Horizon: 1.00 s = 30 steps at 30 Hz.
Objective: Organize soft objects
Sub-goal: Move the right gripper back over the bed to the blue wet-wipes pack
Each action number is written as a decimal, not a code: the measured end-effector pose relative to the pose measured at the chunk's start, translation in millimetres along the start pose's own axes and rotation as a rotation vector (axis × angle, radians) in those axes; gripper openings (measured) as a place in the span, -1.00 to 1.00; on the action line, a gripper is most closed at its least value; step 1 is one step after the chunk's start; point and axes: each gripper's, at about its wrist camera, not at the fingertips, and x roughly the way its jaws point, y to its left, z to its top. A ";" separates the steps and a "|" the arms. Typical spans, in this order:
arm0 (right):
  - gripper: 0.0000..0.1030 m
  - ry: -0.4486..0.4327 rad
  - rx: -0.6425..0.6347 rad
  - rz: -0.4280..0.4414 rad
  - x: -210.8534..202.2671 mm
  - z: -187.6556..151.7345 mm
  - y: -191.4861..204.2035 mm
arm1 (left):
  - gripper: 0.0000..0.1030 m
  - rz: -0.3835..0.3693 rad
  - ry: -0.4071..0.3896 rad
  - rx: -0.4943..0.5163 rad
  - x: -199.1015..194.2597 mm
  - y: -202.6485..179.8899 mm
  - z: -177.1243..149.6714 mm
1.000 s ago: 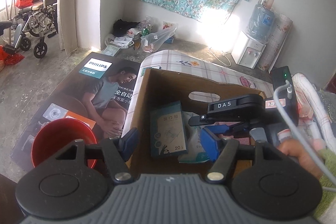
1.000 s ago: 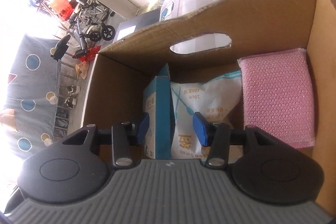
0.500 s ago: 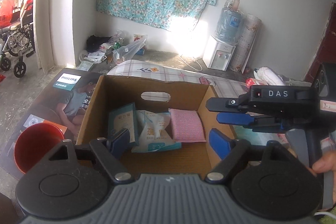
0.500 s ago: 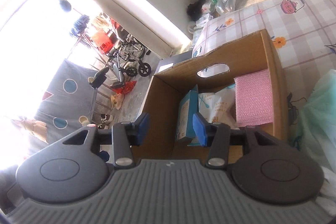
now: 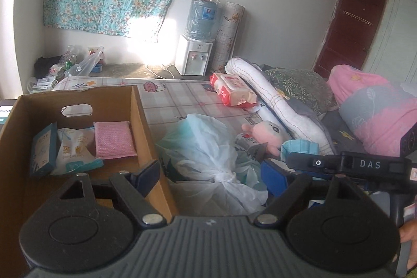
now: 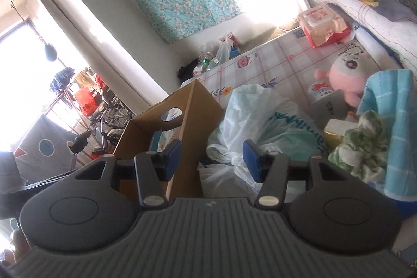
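Both grippers have pulled out of the cardboard box (image 5: 140, 121) and swung toward the pile on the bed; a second ago both wrist views looked straight down into the box, now it sits at 9 o'clock in the left wrist view. Box holds three things: blue carton (image 5: 43, 147) at the left, white wipes pack (image 5: 74, 150) in the middle, pink sponge pad (image 5: 113, 138) at the right against the wall. Left gripper (image 5: 208, 173) jaws wide apart, nothing between them, only the white plastic bag (image 5: 208, 147) on the bed behind. Right gripper (image 6: 212, 158) jaws opening, empty; box corner and bag show through the gap, not gripped. In the left view the right gripper's body shows at 3 o'clock. Remaining soft items lie outside the box: pink plush toy (image 6: 344, 72) at 2 o'clock in the right view, blue towel (image 6: 398, 121) and green cloth (image 6: 365, 147) at 3 o'clock, red wipes pack (image 5: 233, 89) at 12 o'clock in the left view. Reads as one drop-off done and the reach for the next item starting; task partway, several items left.
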 end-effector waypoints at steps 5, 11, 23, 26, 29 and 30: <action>0.00 -0.046 0.081 -0.089 -49.3 -23.9 -53.1 | 0.66 -0.084 0.024 0.088 18.2 -43.8 -20.7; 0.00 -0.064 0.217 -0.169 -79.4 -59.0 -108.9 | 0.54 -0.161 0.111 0.182 51.0 -86.5 -46.2; 0.00 0.008 0.381 -0.271 -49.5 -95.4 -178.8 | 0.20 -0.256 0.219 0.434 118.5 -148.4 -84.8; 0.00 0.010 0.399 -0.262 -41.3 -93.7 -185.2 | 0.14 -0.235 0.225 0.503 131.6 -163.6 -95.2; 0.00 0.014 0.414 -0.258 -31.7 -92.0 -190.3 | 0.14 -0.212 0.213 0.591 142.8 -178.5 -104.6; 0.01 0.013 0.422 -0.252 -29.0 -91.8 -192.1 | 0.14 -0.197 0.206 0.627 145.2 -183.7 -108.2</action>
